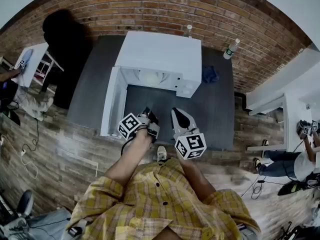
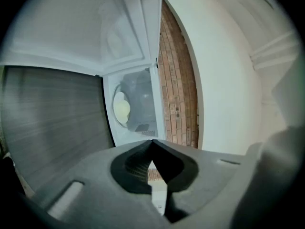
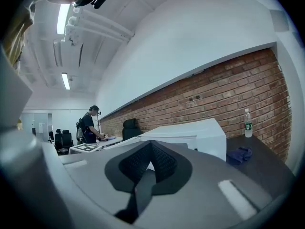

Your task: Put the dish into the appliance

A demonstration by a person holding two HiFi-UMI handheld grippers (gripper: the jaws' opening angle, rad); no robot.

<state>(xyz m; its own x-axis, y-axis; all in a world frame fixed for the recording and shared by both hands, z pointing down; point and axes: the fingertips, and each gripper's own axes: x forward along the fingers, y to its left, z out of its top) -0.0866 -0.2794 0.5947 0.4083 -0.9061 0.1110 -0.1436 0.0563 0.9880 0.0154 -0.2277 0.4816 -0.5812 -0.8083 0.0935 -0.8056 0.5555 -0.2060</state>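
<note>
Peering past our left gripper (image 2: 152,143), jaws pressed together on nothing, we find the dish (image 2: 121,109) inside the appliance (image 2: 136,135) ahead; our right gripper (image 3: 151,144), equally closed and empty, sees only its outside.

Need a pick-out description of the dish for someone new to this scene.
On the dark table by the brick wall stands a white appliance, door open. The dish is the pale round thing inside it, alone there; the blue cloth lies outside on the table.
</note>
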